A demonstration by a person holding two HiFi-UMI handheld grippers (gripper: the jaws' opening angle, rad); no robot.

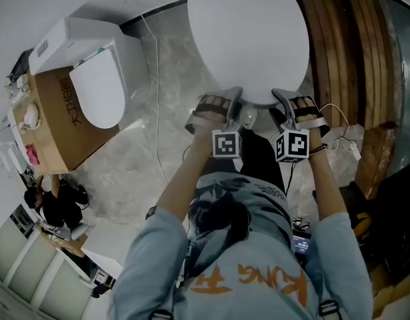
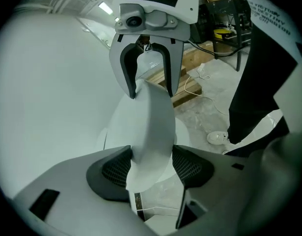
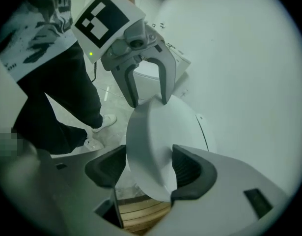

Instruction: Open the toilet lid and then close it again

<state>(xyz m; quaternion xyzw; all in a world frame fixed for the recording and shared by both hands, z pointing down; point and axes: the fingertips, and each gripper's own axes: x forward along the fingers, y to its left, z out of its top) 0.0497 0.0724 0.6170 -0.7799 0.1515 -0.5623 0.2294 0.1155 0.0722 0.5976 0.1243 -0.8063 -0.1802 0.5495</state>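
Left tongs (image 2: 151, 166), right tongs (image 3: 150, 168) grip toilet lid (image 1: 248, 39) rim.

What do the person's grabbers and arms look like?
The left gripper and right gripper are grey, each with two curved jaws and dark ribbed pads. Each carries a white cube with black square markers. The sleeves are light blue, and what look like strappy gloves cover the hands.

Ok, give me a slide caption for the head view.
Seen from above, a person's left gripper and right gripper clasp the front rim of the white toilet lid.
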